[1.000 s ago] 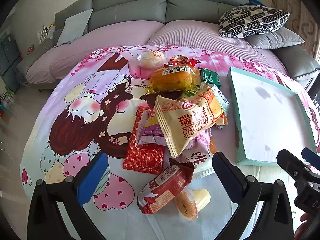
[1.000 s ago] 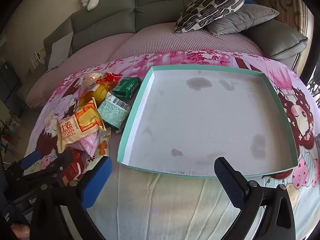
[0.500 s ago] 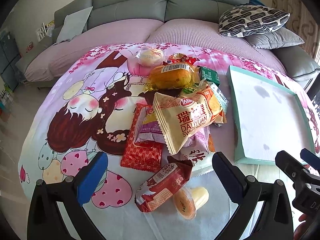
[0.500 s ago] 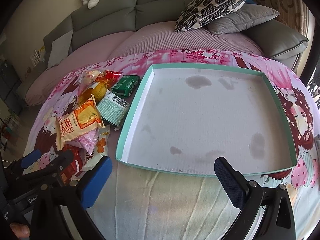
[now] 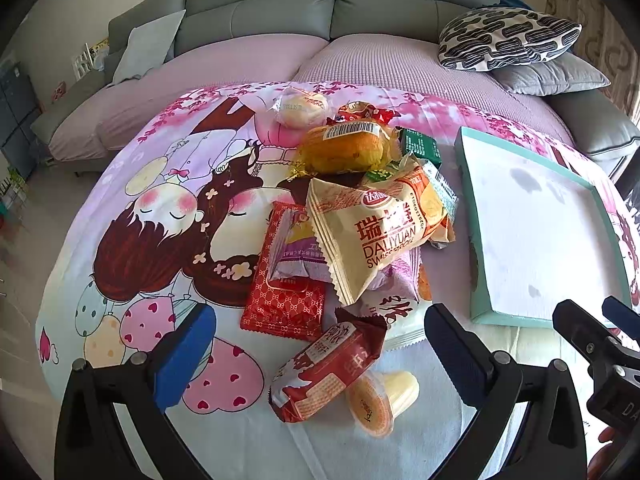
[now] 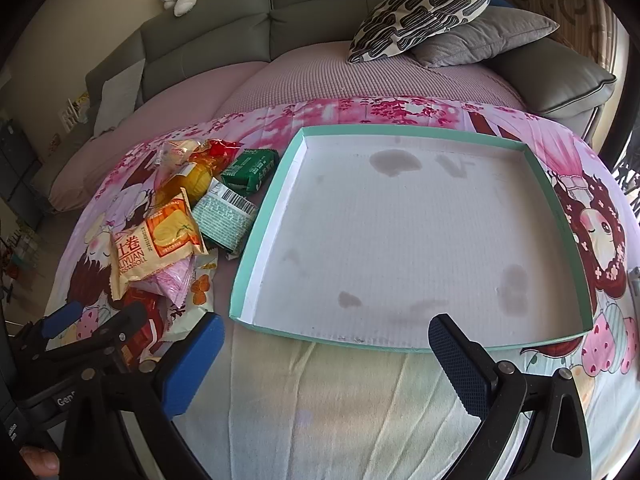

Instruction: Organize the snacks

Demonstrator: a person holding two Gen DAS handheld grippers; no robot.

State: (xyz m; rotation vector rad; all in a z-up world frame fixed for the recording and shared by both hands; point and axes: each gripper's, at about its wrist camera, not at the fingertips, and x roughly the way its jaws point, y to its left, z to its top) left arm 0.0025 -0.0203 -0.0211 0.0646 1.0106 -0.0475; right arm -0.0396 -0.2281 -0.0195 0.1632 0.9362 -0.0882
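- Looking along the left gripper [image 5: 318, 344], its blue-padded fingers [image 5: 186, 354] stand wide apart with nothing between the pads; it hangs just above the near end of a snack pile on the cartoon-print cloth [image 5: 160, 208].
- Nearest the spread fingers lie a red-and-brown wrapped cake [image 5: 324, 368] and, touching it, a small jelly cup [image 5: 380, 398] on its side.
- Further back a cream Swiss-roll packet [image 5: 376, 232] lies on top of a purple packet [image 5: 292, 252] and a red patterned pouch [image 5: 282, 300]; behind them sit a wrapped orange bun [image 5: 344, 150], a green packet [image 5: 420, 146] and a pale round bun [image 5: 302, 104].
- To the right of the pile, a teal-rimmed shallow box [image 5: 478, 292] lies flat with no snack in it; the right gripper shows at the lower right corner.
- From the right wrist view, the right gripper [image 6: 322, 360] is likewise released, jaws spread, holding nothing, poised over the near rim of the teal-rimmed shallow box [image 6: 256, 240].
- That box's white floor is stained.
- All snacks lie left of the box on the cloth: the Swiss-roll packet [image 6: 154, 238], a pale green barcoded packet [image 6: 224, 212] just beside the rim, and the green packet [image 6: 250, 166].
- A grey sofa [image 6: 208, 28] with a patterned cushion [image 6: 420, 8] stands behind.
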